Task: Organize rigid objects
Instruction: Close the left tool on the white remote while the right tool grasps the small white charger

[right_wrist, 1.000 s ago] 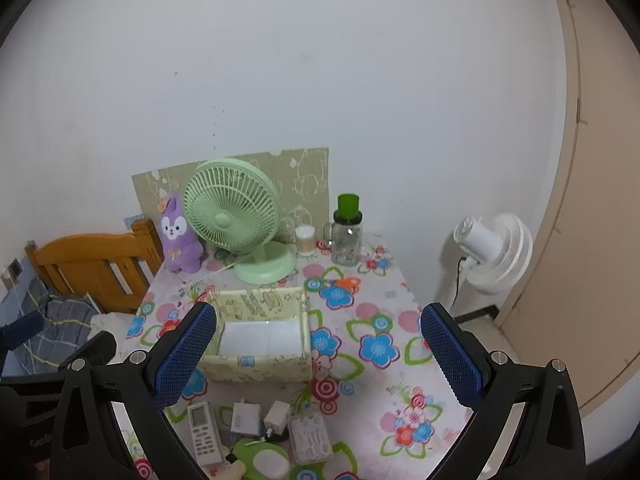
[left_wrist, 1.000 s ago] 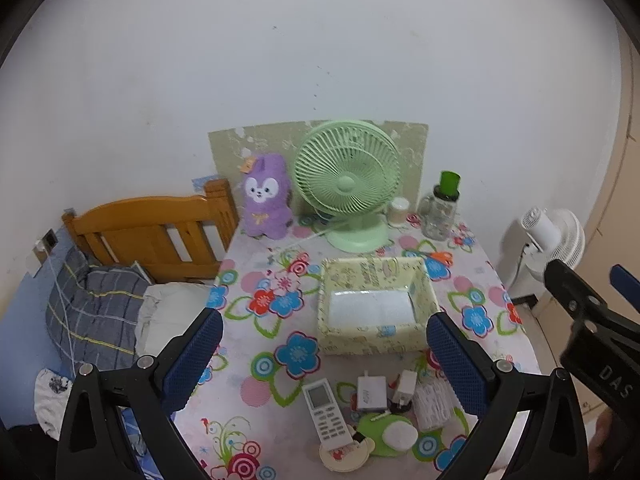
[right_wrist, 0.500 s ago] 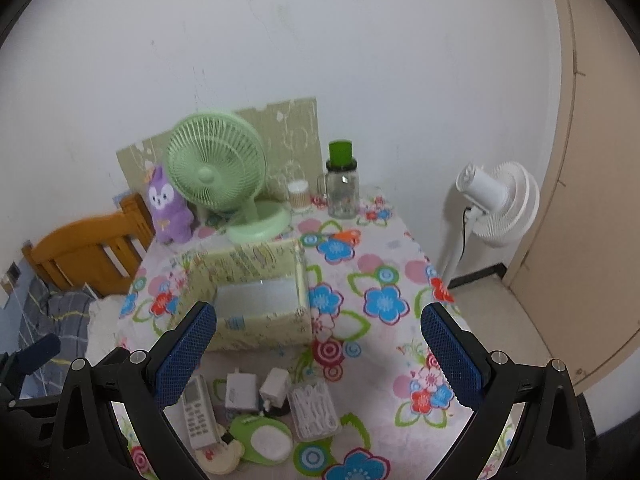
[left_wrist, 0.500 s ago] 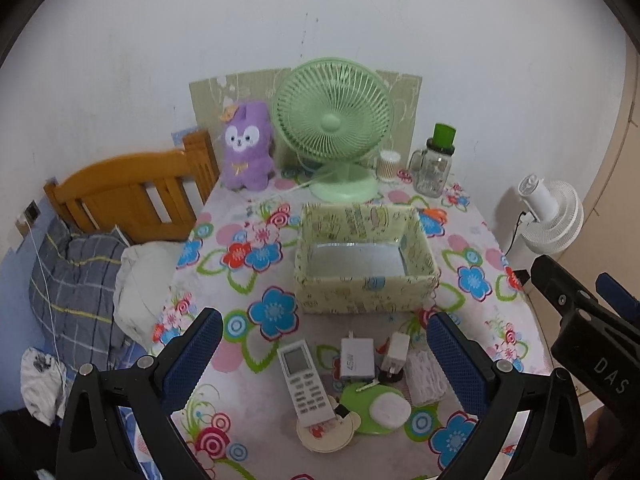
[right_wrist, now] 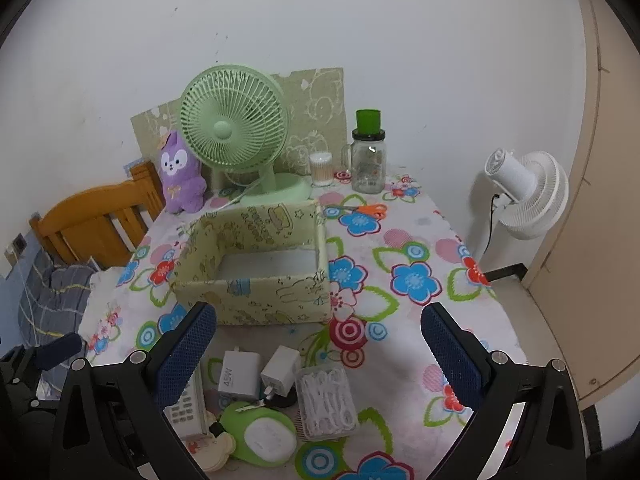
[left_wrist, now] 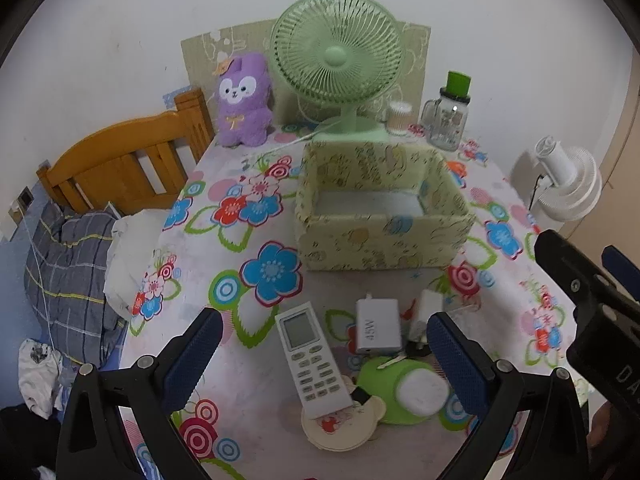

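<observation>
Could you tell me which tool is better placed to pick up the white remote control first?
Left. In the left wrist view, the remote control lies between the open left tool's fingers. In the right wrist view, it sits mostly hidden behind the open right tool's finger, off to the side.

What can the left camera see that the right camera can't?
Only the left camera shows the whole remote; in the right camera a blue finger covers most of it. Only the right camera shows the clear case of white picks and the orange scissors. Both show the empty box, the green fan, the purple bunny, the jar, the two chargers and the open fingers.
</observation>
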`<state>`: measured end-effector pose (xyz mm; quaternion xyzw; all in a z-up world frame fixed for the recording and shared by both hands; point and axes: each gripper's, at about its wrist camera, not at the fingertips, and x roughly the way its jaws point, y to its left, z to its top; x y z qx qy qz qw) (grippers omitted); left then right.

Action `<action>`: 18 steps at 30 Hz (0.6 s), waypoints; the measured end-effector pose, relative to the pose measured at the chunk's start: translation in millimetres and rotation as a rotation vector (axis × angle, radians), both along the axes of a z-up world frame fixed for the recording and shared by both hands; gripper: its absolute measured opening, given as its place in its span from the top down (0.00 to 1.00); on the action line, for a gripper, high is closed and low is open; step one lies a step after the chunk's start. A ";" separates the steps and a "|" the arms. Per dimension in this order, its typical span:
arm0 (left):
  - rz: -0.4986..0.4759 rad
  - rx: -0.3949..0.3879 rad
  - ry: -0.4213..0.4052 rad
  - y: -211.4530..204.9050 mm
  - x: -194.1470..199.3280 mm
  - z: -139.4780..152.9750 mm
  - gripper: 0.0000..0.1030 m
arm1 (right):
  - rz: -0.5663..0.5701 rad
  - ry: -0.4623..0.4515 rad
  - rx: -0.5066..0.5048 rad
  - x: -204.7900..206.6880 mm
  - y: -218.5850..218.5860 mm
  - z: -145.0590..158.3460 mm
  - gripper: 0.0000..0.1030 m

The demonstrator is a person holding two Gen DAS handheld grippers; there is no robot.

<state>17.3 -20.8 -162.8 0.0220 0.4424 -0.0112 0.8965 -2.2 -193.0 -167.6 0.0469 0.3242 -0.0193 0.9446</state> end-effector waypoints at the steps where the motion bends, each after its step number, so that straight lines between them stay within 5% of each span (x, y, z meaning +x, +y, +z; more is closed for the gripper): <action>1: 0.003 0.004 0.005 0.8 0.6 -4.3 0.00 | 0.002 0.006 -0.005 1.4 1.3 -3.7 0.00; 18: 0.078 0.017 0.087 15.1 24.7 -71.6 0.00 | 0.001 0.091 -0.031 28.6 16.4 -70.6 0.00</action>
